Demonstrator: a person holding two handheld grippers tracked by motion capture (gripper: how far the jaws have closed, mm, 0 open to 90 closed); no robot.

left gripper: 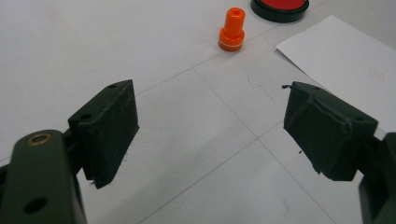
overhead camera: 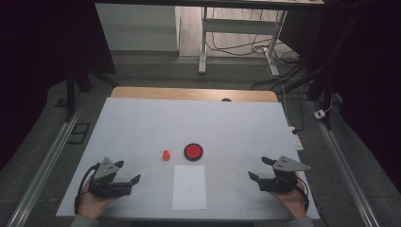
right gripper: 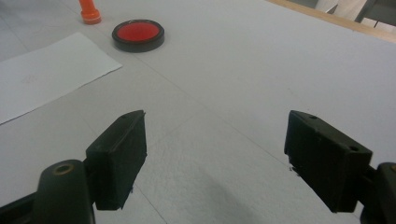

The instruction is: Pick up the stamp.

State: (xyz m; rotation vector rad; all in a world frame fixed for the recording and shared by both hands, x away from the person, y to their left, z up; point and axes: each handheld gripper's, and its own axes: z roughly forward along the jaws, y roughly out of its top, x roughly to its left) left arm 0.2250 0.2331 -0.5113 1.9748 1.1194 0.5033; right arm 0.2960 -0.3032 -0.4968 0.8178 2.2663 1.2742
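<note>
My left gripper [overhead camera: 126, 173] is sitting nearest the camera with its jaws spread wide and gripping nothing, and the right gripper [overhead camera: 261, 168] is doing the same on the other side. I'm looking at the little orange stamp [left gripper: 232, 29] standing upright on the table [overhead camera: 142, 123] — ahead of the left jaws and a bit to their right, apart from everything. Just beyond it the round red ink pad [left gripper: 280, 7] is lying flat, and the white sheet of paper [overhead camera: 189, 187] is resting between the two grippers. I'm guessing the stamp is light, hard plastic, a bit slick and tippy — so I'm planning to pinch it low on the narrow neck, above the wider base.
</note>
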